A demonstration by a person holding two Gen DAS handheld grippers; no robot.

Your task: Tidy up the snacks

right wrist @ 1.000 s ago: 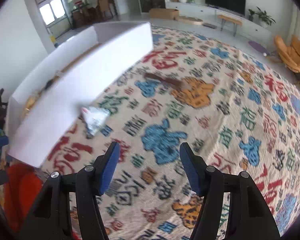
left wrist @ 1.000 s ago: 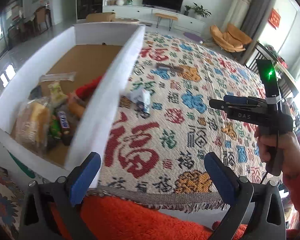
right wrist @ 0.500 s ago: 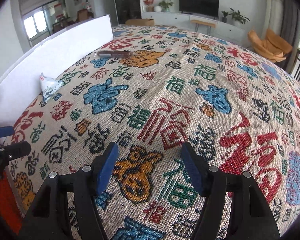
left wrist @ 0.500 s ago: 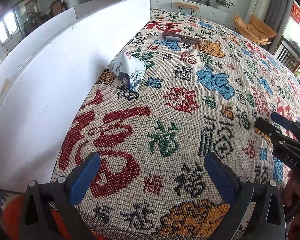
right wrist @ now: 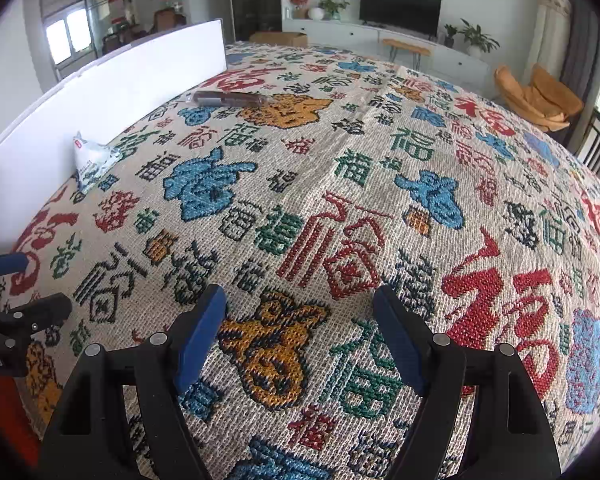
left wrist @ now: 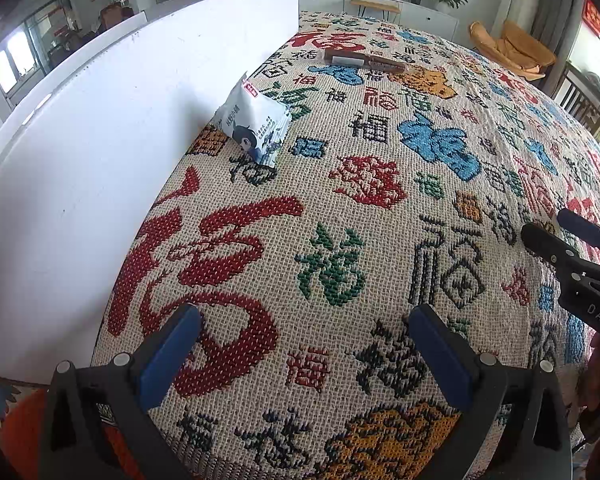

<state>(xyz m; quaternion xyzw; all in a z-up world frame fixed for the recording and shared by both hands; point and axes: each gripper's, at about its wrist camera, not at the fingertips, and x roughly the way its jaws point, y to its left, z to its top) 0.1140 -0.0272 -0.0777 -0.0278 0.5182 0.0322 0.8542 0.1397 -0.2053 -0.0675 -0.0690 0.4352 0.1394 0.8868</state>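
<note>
The left claw (left wrist: 304,354) hangs low over a woven cloth (left wrist: 380,240) covered in coloured characters, its blue pads (left wrist: 168,356) spread wide with nothing between them. Ahead of it and to its left, a white snack packet (left wrist: 256,124) lies on the cloth, leaning against the outer wall of a tall white box (left wrist: 120,120). Farther along that wall, a little out from it, a long brown snack bar (left wrist: 364,60) lies flat on the cloth. The packet is well apart from the claw, and the bar farther still.

The right claw (right wrist: 300,332) also sits low over the cloth, to the right of the left one and farther from the box; its jaws have just been opening wider and hold nothing. From it, the packet (right wrist: 94,160) and bar (right wrist: 230,98) lie far off to the upper left, by the box (right wrist: 120,92).

A second ago both claws were higher, and the left view looked down into the box at snacks piled inside; now only the box's outer wall shows.
</note>
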